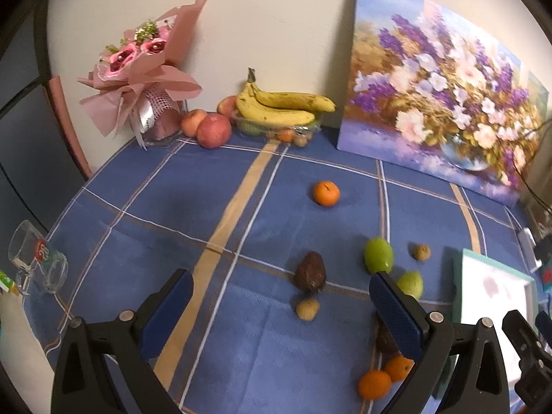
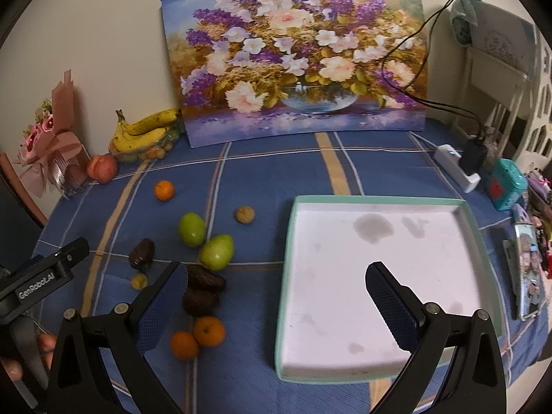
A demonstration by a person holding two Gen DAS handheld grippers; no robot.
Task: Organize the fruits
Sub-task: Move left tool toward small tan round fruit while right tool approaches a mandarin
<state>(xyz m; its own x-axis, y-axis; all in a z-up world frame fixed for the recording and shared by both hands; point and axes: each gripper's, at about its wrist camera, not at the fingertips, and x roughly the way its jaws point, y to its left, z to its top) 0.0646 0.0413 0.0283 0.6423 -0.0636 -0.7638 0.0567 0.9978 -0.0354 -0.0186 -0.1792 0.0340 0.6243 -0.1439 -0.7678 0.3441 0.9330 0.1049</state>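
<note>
Both tongs gape empty: left tongs [image 1: 281,305] stamped "GenRobot.AI", right tongs [image 2: 276,291] over white tray [image 2: 477,231].

Woven blue plaid cloth tablecloth [image 2: 262,179], matt and finely ribbed. Shallow square tray with mint-green rim [image 2: 377,200], looks like matt cardboard, its white floor blotched with dull stains. Smooth, slightly glossy green round fruits [image 2: 216,252]; dimpled orange tangerines [image 2: 208,331]; wrinkled, dull dark-brown fruits [image 2: 200,302]. Clear shiny glass mug [image 1: 36,262]. Crinkled matt pink paper bouquet wrap [image 1: 162,79]. Textured blue rubbery pads on matt black plastic right gripper [image 2: 276,286], with bright metal screw heads.
</note>
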